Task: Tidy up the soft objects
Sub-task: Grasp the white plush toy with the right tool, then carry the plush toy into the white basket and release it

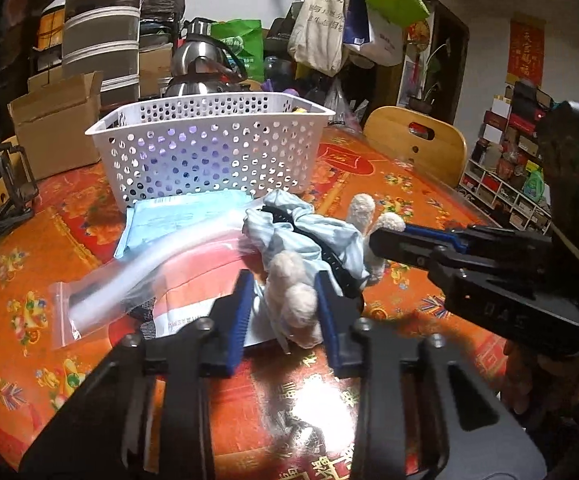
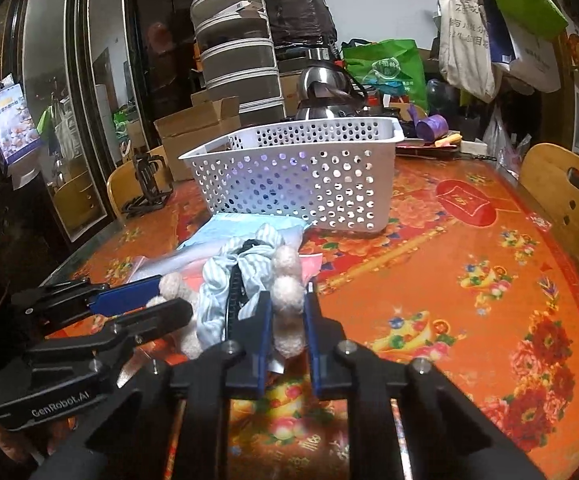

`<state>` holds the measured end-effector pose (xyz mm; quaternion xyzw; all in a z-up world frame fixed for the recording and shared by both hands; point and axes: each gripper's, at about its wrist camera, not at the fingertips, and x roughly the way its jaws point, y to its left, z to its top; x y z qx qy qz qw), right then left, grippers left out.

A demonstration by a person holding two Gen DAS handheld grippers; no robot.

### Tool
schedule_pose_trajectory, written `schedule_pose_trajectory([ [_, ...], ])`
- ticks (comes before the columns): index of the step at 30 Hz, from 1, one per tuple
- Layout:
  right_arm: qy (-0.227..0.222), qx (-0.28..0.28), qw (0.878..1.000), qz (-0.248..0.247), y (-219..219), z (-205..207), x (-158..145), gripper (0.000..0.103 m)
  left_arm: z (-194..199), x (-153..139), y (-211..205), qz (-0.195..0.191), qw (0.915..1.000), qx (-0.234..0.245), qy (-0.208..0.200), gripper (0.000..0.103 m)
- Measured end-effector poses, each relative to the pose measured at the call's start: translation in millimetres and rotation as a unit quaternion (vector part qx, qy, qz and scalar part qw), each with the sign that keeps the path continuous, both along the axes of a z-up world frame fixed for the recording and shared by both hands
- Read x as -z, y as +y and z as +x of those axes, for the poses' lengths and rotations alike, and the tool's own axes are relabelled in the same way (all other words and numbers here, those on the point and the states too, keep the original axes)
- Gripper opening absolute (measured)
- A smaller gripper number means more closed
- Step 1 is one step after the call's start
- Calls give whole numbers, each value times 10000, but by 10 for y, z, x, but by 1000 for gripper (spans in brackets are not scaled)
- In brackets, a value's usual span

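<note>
A: What has the left gripper (image 1: 285,300) got?

B: Its blue pads are drawn in narrow around a fuzzy white limb of the plush toy (image 1: 293,292), pressing it from both sides.

A: And the right gripper (image 2: 287,312)?

B: Same story, jaws narrow and clamped on another fuzzy white limb of the toy, at its right end. The toy wears a pale blue striped cloth (image 1: 309,236) with a black strap across it.

A: Where does the toy lie?

B: On the red flowered tablecloth (image 2: 469,280), partly over some flat plastic packets (image 1: 177,216), just near of the white perforated basket (image 1: 209,148).

A: Anything inside the basket?

B: I cannot tell from here. Far behind it stand a steel kettle (image 1: 199,66) and a cardboard box (image 1: 55,128).
</note>
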<state>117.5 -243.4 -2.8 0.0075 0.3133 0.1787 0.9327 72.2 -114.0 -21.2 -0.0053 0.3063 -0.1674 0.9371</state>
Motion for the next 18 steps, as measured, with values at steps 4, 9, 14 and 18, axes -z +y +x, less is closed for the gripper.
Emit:
schedule_pose_trajectory([
  [4,-26,-13,10000,17,8,-50,-6,12,-21,-13,36,-62,9999,101,-25,14],
  [9,-35,-52,9999,142,8,-112,-12,11,-33,-31,145,-242,9996,135,-37,12],
  [14,-223,-47,9995,201,58,-215,-92,11,-70,-138,264,-347,9991,161,-198,11],
  [18,-434,-53,9989,155,112,-299,-201,10,-163,-249,318,-403,9983,200,-359,11],
])
